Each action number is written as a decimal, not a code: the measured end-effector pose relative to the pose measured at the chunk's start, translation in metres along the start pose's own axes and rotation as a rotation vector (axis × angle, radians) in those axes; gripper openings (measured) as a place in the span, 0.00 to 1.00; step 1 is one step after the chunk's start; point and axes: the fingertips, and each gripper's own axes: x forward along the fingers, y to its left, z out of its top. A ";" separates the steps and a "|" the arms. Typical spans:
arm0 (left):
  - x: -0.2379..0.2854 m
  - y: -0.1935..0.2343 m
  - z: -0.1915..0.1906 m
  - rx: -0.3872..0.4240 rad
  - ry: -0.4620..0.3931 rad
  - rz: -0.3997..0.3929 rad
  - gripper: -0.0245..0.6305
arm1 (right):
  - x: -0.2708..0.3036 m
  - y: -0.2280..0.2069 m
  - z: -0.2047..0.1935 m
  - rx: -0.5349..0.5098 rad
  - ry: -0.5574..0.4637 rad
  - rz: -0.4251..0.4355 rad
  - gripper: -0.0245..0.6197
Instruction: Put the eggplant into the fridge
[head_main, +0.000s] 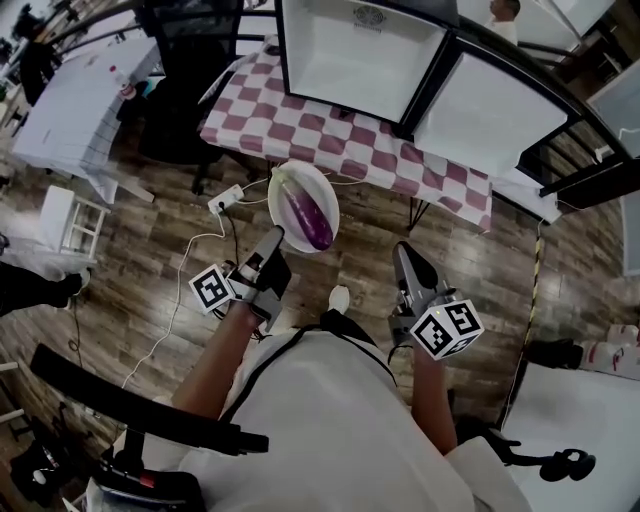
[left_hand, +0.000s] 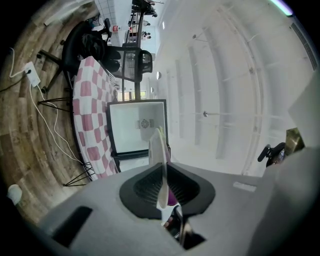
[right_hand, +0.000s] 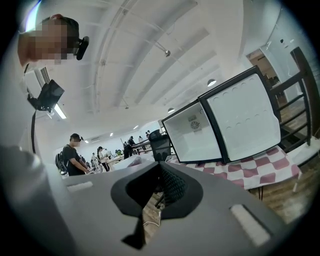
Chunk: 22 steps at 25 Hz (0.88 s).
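— Tongs first: what are they gripping?

— My left tongs (head_main: 272, 238) are pinching the rim of the white plate (head_main: 320, 185), jaws closed on its edge. The eggplant (head_main: 308, 215) is lying on that plate, purple and whole. My right tongs (head_main: 402, 255) are pressing their jaws together on nothing.

— And where is this happening?

— I am standing on the wooden floor (head_main: 150, 290), holding the plate in the air just short of the checked table (head_main: 330, 135). The fridge (head_main: 360, 60) is sitting on that table, its door (head_main: 500, 110) hanging wide open and its white inside facing me.

— So how far along is the job?

— By my reckoning, it is running at about the halfway mark. The eggplant is already riding in my grip and the door is already open, but the eggplant is hanging well apart from the fridge. I am looking at three things left to do. The first is closing that gap. The second is getting the eggplant inside, though I cannot say whether the plate goes in with it. The third is probably shutting the door, and my empty right tongs are looking handy for that.
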 end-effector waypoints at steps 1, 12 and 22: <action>0.009 -0.001 0.001 0.002 -0.002 -0.003 0.08 | 0.004 -0.005 0.004 -0.001 0.002 0.006 0.05; 0.078 0.014 -0.001 0.020 -0.043 0.008 0.08 | 0.032 -0.068 0.037 -0.004 0.029 0.061 0.05; 0.110 0.029 -0.015 0.031 -0.077 0.030 0.08 | 0.043 -0.108 0.045 0.002 0.063 0.106 0.05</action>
